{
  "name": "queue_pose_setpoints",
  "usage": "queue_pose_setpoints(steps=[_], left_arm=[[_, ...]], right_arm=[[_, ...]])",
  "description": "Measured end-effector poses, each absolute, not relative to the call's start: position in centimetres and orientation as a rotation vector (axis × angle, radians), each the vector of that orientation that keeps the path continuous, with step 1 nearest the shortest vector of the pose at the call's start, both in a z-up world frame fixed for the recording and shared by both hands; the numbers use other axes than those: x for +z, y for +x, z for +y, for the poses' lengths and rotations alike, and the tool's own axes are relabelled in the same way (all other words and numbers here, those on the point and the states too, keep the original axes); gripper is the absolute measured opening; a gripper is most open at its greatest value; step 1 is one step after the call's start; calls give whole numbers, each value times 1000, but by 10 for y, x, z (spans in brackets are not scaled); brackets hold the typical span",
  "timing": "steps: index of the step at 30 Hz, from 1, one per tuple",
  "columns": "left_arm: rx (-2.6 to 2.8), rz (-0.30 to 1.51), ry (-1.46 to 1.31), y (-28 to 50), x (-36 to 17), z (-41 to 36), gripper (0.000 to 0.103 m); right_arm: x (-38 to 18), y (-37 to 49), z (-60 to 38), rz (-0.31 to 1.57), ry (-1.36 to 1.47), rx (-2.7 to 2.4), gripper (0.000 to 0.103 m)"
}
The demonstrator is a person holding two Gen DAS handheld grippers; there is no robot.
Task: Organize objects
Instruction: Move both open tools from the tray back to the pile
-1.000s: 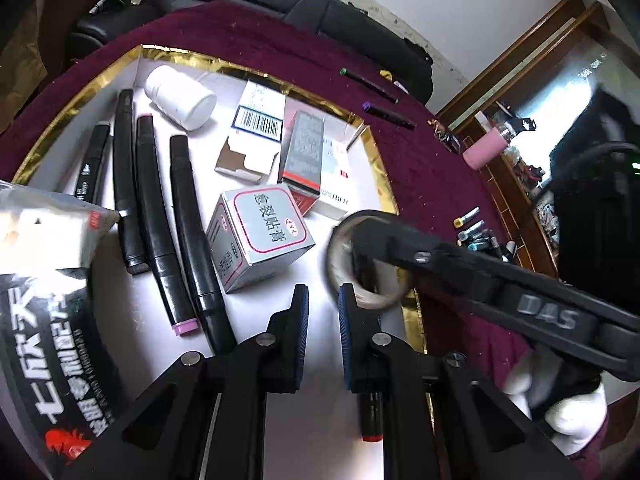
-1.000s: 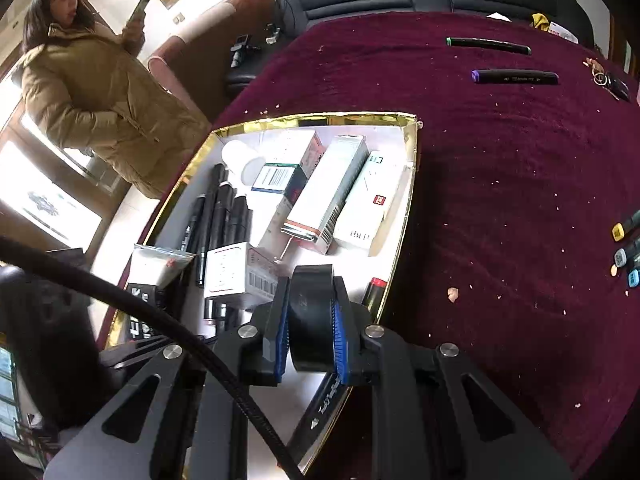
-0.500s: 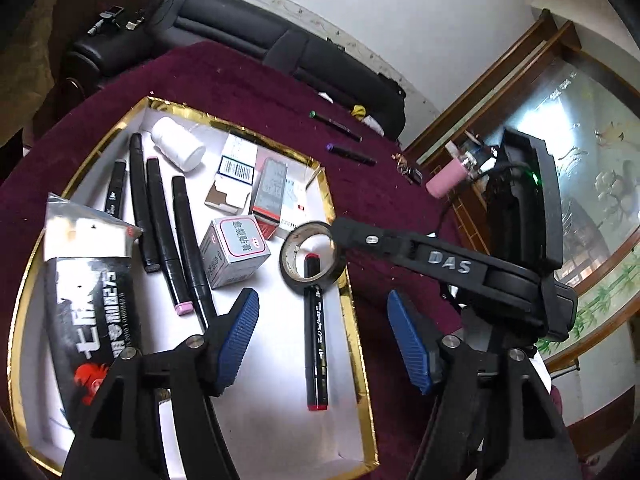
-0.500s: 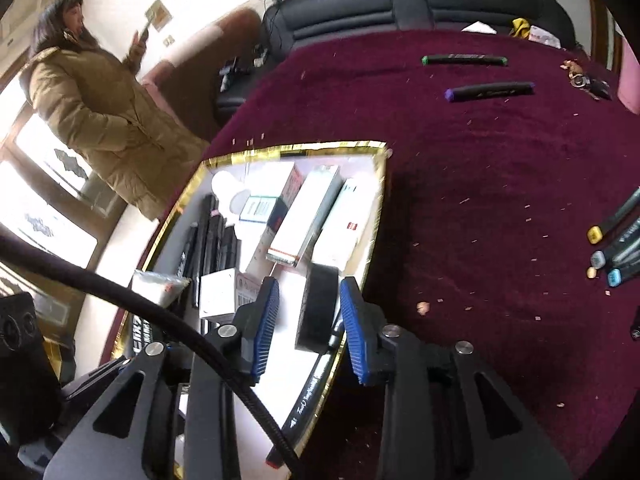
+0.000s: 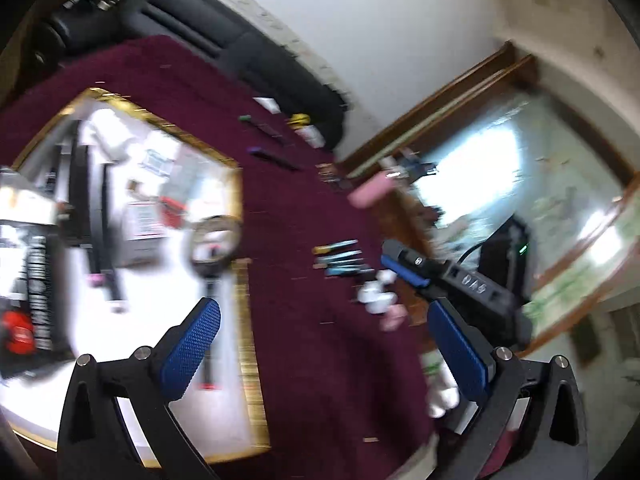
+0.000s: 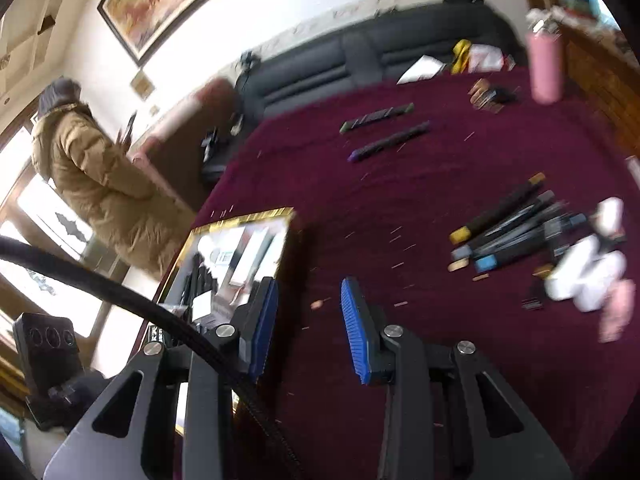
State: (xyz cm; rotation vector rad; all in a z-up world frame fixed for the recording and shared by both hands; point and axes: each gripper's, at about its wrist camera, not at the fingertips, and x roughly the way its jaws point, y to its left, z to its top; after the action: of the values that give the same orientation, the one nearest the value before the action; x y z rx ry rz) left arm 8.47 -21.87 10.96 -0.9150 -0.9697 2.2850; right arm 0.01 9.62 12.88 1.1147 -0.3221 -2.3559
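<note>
Item: gold-rimmed tray, white floor, on the maroon-covered desk. Already filed in it: tape roll near the right rim, black markers in a row, small boxes, a black-printed packet at the left edge. Much of this is motion-blurred; labels not legible.

Still loose on the desk: marker cluster, coloured caps, well to the right of the tray; two separate markers, green-capped and purple-capped, further back; small white and pink bits beside the cluster, type cannot be told.

Step in hand (judged): between placements; nothing carried, a fresh pickup to be started.

Left gripper: jaws opening, spread wide, nothing between the pads; held above the tray's right rim and the cloth.
Right gripper: jaws partly apart, empty; pointed at bare cloth just right of the tray corner.

Next move (judged): right gripper to be swung toward the cluster, jaws to be widened a little, one marker to be singled out and pinched across its barrel. Markers lie touching, so a neighbour may be dragged along.

Surroundings: dark sofa behind the desk; pink bottle at the far right; a person in a tan coat standing off to the left, clear of the work; black cable crossing the right wrist view near the jaws, possible snag.
</note>
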Motion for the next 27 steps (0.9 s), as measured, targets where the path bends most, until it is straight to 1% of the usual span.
queue_pose_setpoints(steps=[4,5,6,7,9,10,12,13,14,15,16,17,18,21,22,23,25,27], left_arm=[[2240,-930,-809,96,159,-206,101],[2251,-903,-778,101,177,-203,101],[2266,-873,-739,110,197,-199,101],[2276,-846,-698,117,216,-196,102],[2293,-775,-618,133,259,-189,102],[2305,-734,-578,143,281,-185,102],[2329,-682,-517,160,319,-180,102],[2327,-661,-483,168,338,-177,102],[2336,-622,-449,175,360,-174,102],[2361,-586,-426,179,380,-171,102],[2388,-555,-392,183,401,-168,102],[2414,-513,-349,188,422,-166,102],[2451,-454,-305,191,446,-162,102],[2626,-319,-202,189,512,-155,102],[2679,-289,-185,186,532,-154,102],[2739,-254,-167,181,553,-152,102],[2850,-200,-140,163,587,-149,102],[2896,-184,-171,135,606,-149,102]], right_arm=[[193,28,141,-248,992,-2477,31],[221,43,156,-209,934,-2527,32],[239,53,164,-185,897,-2554,36],[256,63,172,-162,864,-2579,44],[305,93,193,-103,769,-2653,50],[324,106,200,-74,731,-2684,50],[372,139,213,0,645,-2767,55],[390,151,217,32,611,-2804,61],[411,166,220,70,570,-2849,63],[436,183,224,125,513,-2912,65],[453,194,225,178,470,-2964,70],[481,212,226,274,395,-3045,74],[499,221,226,335,332,-3101,83],[558,249,230,472,152,-3276,86],[572,252,231,491,124,-3321,93],[588,252,232,507,108,-3367,103],[608,239,232,530,189,-3393,103],[606,210,233,463,377,-3326,103]])
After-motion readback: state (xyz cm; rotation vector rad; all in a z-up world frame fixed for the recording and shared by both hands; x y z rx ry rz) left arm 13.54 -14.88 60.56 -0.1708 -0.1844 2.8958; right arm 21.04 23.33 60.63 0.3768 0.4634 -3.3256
